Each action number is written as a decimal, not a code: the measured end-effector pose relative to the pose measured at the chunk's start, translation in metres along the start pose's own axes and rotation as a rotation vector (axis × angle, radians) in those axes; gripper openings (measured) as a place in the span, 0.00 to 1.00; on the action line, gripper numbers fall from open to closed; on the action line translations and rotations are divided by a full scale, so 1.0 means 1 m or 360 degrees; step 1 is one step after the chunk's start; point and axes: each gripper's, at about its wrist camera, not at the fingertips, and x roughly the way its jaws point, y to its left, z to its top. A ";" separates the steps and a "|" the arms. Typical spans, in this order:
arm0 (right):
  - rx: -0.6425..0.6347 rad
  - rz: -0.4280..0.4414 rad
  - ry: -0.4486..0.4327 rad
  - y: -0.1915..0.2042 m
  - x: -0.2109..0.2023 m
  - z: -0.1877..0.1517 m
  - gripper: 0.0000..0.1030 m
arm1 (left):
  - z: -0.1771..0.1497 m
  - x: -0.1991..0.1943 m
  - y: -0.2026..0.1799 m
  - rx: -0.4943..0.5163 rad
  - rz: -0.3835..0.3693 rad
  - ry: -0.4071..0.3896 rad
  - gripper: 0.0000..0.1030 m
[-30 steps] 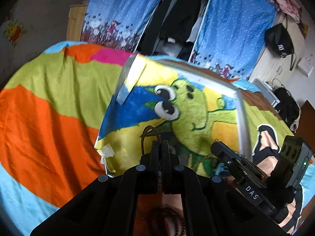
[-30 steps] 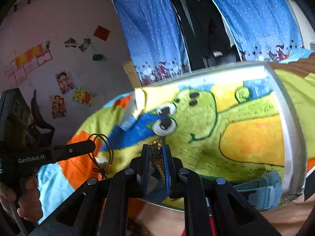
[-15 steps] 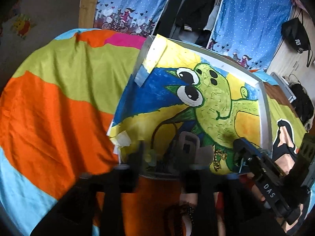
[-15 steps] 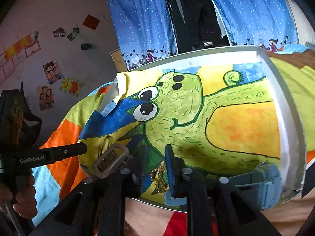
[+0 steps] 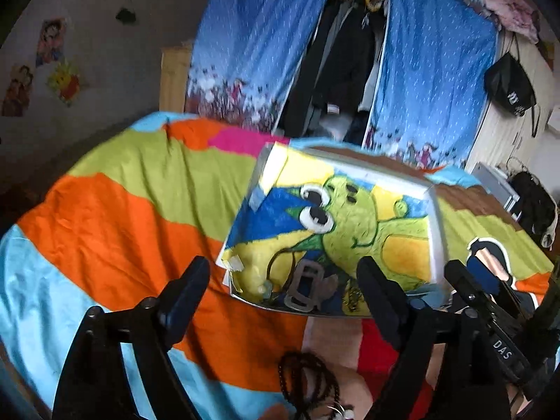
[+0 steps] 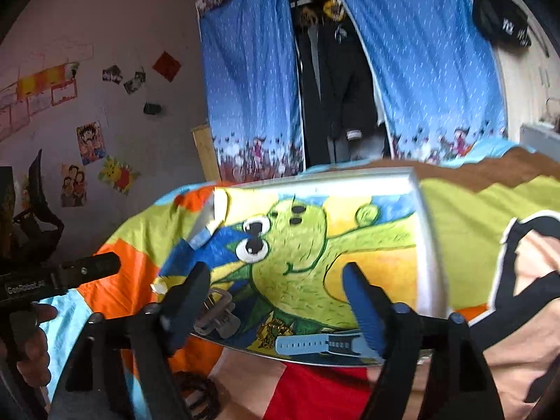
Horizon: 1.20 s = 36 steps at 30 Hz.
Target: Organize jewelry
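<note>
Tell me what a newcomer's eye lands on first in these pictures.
First, the tray on the bed, lined with a bright drawing of a green cartoon creature. Along its near edge lie a gold chain, a light blue watch band, a grey hair claw and a dark cord loop. Both tools, left and right, have just been opening and stand wide with nothing between them; dark beads lie on the striped bedspread.

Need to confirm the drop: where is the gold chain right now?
In the right wrist view the gold chain lies at the tray's near edge, between the grey hair clip and the blue watch.
</note>
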 end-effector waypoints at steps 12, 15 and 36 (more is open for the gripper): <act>-0.0042 -0.0007 -0.0291 0.025 -0.109 0.007 1.00 | -0.029 -0.109 -0.023 0.0073 0.0032 -0.0306 0.97; -0.0078 -0.0028 -0.0328 0.033 -0.132 -0.001 1.00 | -0.037 -0.129 -0.023 0.0081 0.0024 -0.0349 0.97; 0.0018 -0.0213 -0.0253 0.055 -0.234 -0.072 1.00 | -0.133 -0.207 -0.013 0.0185 0.0081 -0.0339 0.98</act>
